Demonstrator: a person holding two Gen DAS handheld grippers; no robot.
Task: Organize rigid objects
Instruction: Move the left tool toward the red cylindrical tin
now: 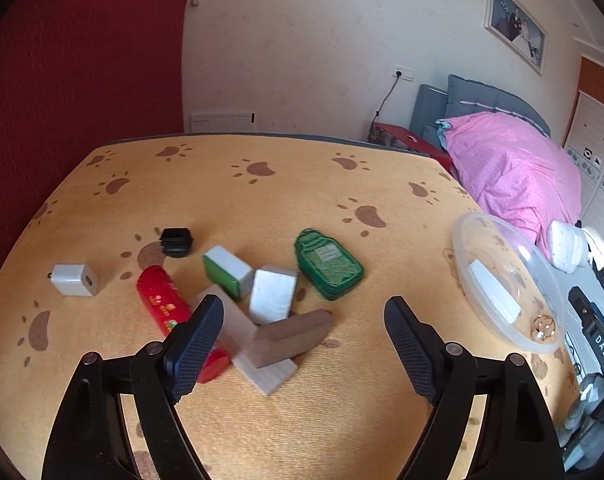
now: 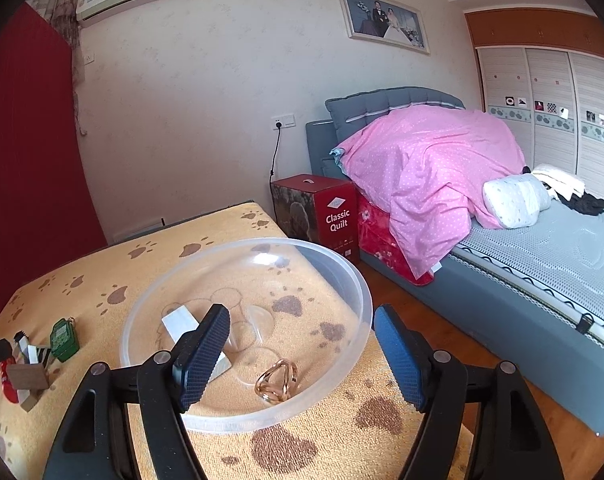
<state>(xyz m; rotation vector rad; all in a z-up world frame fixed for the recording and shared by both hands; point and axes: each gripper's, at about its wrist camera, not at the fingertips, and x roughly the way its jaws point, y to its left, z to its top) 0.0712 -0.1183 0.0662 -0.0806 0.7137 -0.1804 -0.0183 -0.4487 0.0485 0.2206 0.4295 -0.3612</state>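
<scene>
**Both grippers spread and empty; loose pieces clustered left, bowl at table's right edge**

Left gripper point(image 1: 304, 344): jaws spread wide, nothing between the pads. It hangs over the near edge of a pile on the orange paw-print cloth point(image 1: 262, 200).

The pile: a brown wooden block point(image 1: 294, 336) lies tilted on top of a pale wooden block point(image 1: 268, 372). A white-and-grey block point(image 1: 272, 294) leans against a green-and-white tile point(image 1: 226, 270); the two touch. A red cylinder point(image 1: 162, 302) lies just beside the pile on the left, its near end hidden behind the left finger. A green bottle-shaped tin point(image 1: 328, 266) lies flat just right of the blocks. A black ribbed cap point(image 1: 177, 241) and a white charger cube point(image 1: 76, 280) sit apart, further left.

Right gripper point(image 2: 300, 356): jaws likewise spread, holding nothing. Its left finger overlaps the near part of the clear plastic bowl point(image 2: 342, 276); contact cannot be judged.

The bowl stands upright near the table's right edge, well apart from the pile. Inside it: a white rectangular block point(image 2: 180, 322), partly hidden by the finger, and a gold-coloured ring piece point(image 2: 276, 380) near the front wall.
</scene>
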